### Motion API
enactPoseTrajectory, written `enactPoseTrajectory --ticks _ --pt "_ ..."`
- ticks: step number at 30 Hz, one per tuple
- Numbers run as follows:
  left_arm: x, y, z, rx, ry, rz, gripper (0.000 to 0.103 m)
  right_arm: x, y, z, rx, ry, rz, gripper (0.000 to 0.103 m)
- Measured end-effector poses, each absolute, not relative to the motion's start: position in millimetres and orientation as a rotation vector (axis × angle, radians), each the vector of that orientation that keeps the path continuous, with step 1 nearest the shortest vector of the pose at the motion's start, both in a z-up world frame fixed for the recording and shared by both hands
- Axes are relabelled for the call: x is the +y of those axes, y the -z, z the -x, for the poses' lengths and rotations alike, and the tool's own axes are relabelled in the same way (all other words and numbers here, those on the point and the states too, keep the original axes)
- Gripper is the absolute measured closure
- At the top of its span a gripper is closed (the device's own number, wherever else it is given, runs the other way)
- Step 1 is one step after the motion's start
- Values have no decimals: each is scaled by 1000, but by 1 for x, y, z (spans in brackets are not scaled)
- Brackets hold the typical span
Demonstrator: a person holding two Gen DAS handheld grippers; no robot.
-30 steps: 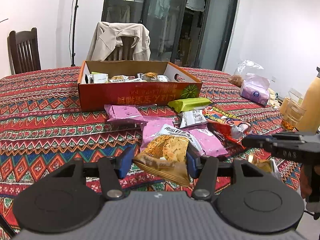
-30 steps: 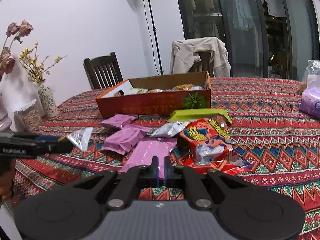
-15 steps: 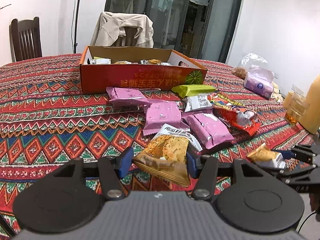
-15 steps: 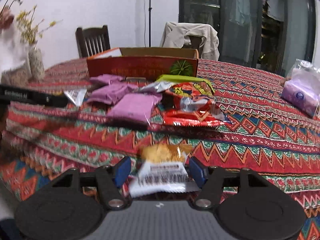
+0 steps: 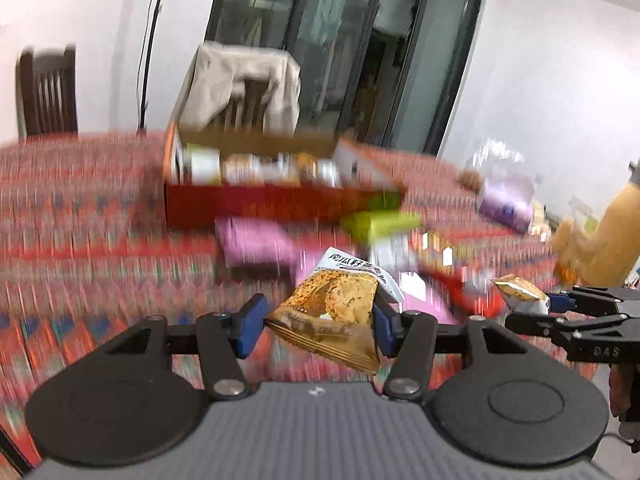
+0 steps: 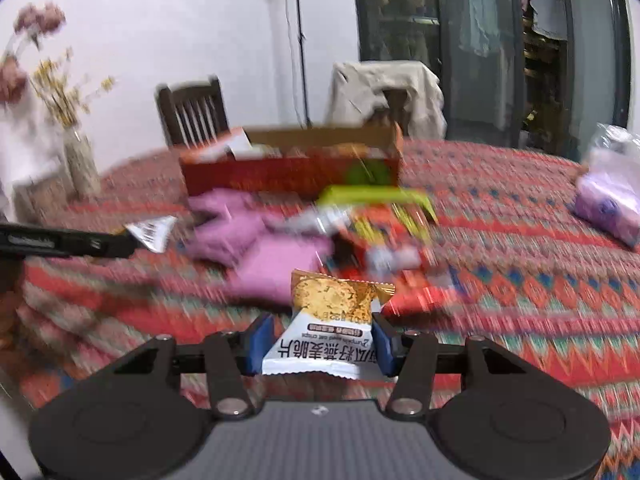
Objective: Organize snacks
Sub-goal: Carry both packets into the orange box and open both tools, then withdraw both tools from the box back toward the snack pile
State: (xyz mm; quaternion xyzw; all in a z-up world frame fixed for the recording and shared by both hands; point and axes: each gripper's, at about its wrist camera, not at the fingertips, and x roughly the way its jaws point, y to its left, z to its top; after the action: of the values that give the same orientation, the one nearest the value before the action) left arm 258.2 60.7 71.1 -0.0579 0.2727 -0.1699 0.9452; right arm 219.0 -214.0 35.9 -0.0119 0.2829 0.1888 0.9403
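Both grippers are gripping oat crisp packets: left gripper (image 5: 318,326) clamping one, right gripper (image 6: 320,346) closing on another. Carrying them level over the tablecloth (image 6: 520,248) toward the orange box (image 6: 292,168) is advisable.

- Box (image 6: 292,168) on table (image 6: 520,248), snacks (image 5: 260,172) inside.
- Loose packets (image 6: 256,240) before box.
- Chairs (image 6: 192,108) behind table.
- Vase (image 6: 80,160) at left.

Bright indoor light, heavy motion blur
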Motion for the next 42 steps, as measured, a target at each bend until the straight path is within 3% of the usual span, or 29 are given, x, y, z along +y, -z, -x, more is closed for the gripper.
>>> enactPoseTrajectory --ticks 7,12,17,28,33,35,39,42 --pt "67 -134 -366 494 280 22 48 -174 -111 -303 410 -520 84 52" --pt "69 -123 -462 610 158 11 48 -128 -123 -423 492 -541 63 52" --pt "73 -96 -504 713 114 50 48 -94 -102 -503 613 -504 37 52" --pt "74 -64 -506 775 156 67 38 -62 -49 -527 723 -464 90 51" --pt "83 -67 -499 754 151 85 19 -68 -49 -527 716 -439 74 37" --pt "85 -71 -495 748 157 82 18 -71 -51 -525 711 -434 64 29" --pt "86 -82 -484 719 161 78 16 -75 -61 -516 687 -435 55 29" --pt "86 -94 -468 684 169 72 12 -79 -71 -505 660 -435 49 23"
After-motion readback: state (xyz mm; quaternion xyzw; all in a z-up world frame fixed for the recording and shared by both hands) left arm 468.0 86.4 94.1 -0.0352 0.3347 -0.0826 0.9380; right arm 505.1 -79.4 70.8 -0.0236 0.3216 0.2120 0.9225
